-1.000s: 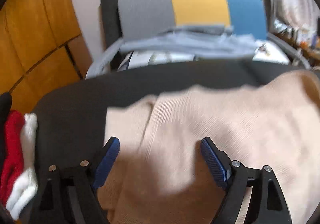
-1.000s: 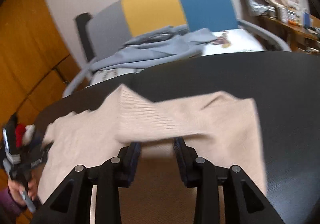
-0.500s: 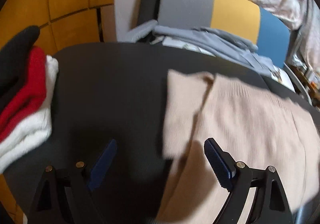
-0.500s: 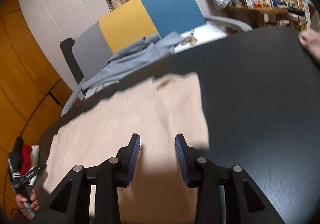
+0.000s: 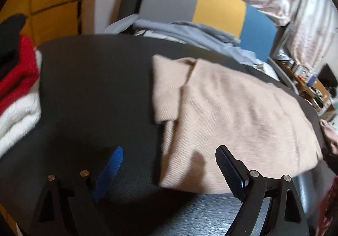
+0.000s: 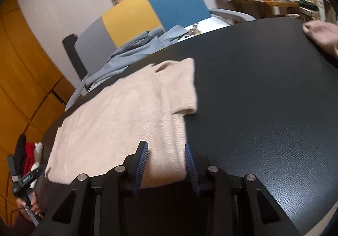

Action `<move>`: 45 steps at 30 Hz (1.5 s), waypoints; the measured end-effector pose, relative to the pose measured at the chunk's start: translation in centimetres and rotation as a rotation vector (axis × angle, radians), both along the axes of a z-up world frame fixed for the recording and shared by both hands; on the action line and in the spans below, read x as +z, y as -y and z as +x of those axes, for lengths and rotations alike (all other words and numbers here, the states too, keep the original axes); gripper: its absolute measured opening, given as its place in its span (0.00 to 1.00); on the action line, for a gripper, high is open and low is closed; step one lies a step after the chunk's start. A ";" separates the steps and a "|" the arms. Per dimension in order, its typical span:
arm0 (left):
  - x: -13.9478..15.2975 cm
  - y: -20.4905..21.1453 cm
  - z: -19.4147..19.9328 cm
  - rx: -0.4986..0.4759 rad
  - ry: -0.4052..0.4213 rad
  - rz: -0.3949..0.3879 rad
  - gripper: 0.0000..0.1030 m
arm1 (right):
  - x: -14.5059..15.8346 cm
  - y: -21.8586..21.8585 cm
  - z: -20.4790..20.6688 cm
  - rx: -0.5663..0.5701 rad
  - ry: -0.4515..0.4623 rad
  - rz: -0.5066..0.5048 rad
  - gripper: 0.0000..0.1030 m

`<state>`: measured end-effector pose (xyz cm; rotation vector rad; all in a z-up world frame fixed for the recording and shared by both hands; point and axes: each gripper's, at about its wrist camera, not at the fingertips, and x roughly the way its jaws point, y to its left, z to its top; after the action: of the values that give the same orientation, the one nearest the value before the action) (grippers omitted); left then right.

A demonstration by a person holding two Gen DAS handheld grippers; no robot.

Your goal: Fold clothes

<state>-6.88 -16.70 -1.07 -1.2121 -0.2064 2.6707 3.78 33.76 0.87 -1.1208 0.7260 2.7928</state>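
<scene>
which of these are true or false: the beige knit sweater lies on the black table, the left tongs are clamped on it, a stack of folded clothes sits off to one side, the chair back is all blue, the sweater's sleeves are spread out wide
1. The beige knit sweater lies flat on the black table. True.
2. The left tongs are clamped on the sweater. False: they stand wide open above its near edge.
3. A stack of folded black, red and white clothes sits at the table's side. True.
4. The chair back is all blue. False: it has grey, yellow and blue panels.
5. The sleeves are spread wide. False: the sleeve is folded in.
</scene>
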 end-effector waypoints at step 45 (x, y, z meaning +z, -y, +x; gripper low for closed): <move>-0.5 -4.0 0.8 -0.090 0.058 -0.050 0.07 | 2.2 3.1 1.7 -0.023 -0.076 0.066 0.25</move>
<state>-6.03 -12.68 -1.62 -1.2832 -0.0915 2.5810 5.50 30.62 3.03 -0.9941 0.6431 2.8313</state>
